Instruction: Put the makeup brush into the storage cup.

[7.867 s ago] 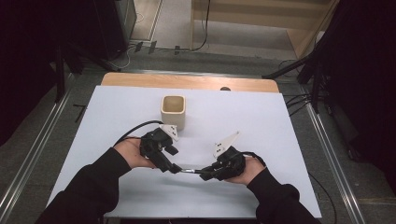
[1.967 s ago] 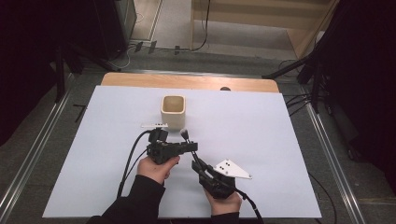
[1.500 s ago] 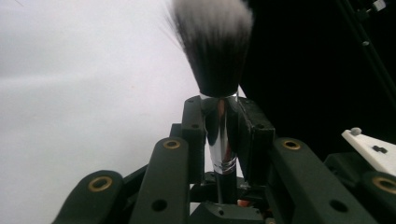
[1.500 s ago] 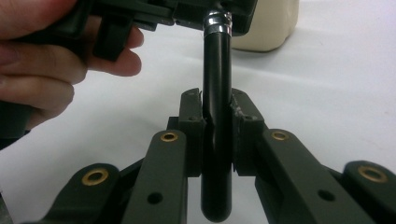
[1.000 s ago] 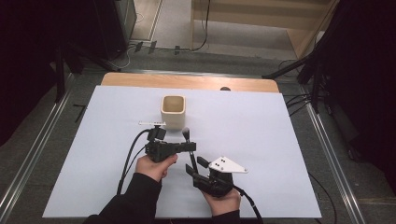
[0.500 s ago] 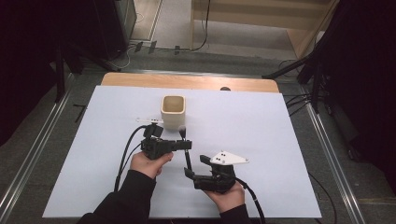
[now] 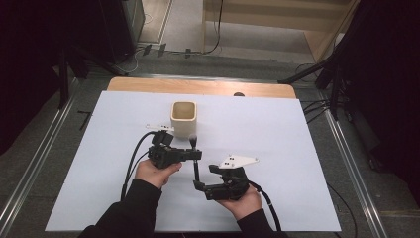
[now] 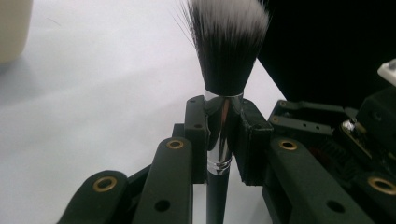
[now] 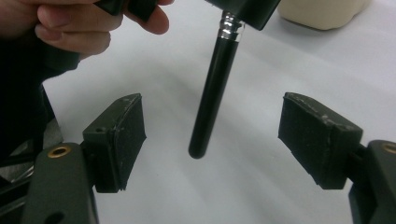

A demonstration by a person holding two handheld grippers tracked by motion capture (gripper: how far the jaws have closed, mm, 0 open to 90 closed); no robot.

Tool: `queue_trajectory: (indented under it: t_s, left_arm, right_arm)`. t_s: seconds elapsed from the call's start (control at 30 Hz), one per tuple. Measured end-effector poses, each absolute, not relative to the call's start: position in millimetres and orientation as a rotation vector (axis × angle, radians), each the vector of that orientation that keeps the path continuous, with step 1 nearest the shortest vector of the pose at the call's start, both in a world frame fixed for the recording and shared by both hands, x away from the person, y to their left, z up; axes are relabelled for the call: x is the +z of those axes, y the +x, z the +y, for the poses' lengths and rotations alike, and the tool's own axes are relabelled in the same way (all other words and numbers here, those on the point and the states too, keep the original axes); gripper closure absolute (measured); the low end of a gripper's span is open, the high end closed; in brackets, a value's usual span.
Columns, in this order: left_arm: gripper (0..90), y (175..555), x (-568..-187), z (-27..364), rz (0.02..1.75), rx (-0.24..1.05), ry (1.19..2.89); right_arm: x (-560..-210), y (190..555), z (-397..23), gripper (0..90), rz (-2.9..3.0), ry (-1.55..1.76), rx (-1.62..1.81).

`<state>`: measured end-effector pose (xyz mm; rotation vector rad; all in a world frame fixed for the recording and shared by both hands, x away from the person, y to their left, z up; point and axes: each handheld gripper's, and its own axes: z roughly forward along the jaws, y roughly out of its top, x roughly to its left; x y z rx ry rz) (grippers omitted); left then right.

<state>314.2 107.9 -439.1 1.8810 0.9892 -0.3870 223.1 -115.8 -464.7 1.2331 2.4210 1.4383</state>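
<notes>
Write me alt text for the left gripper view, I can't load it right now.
The left gripper is shut on the silver ferrule of a makeup brush, whose black, white-tipped bristles point up. Behind lies the white table, with a cream cup at the top left corner.

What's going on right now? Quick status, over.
Left tool shut on brush, bristles up. Right tool open around the handle. Cup stands beyond, apart.

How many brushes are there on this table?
1. The brush is clamped upright in the left claw, just in front of the cup. The cup's inside is not fully visible, so another could be hidden there.
</notes>
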Motion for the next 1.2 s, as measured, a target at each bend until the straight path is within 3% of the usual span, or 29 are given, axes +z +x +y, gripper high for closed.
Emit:
queue_trajectory:
  t_s: [0.8, 1.2]
  left_arm:
    - [77.3, 315, -440, 103, 0.782, -0.528, 1.957]
    - [77.2, 314, -441, 103, 0.739, -0.569, 1.925]
  right_arm:
    - [-471, 250, -126, 33.7, 2.639, 1.105, 1.646]
    - [-475, 256, -132, 46.3, 2.622, 1.126, 1.796]
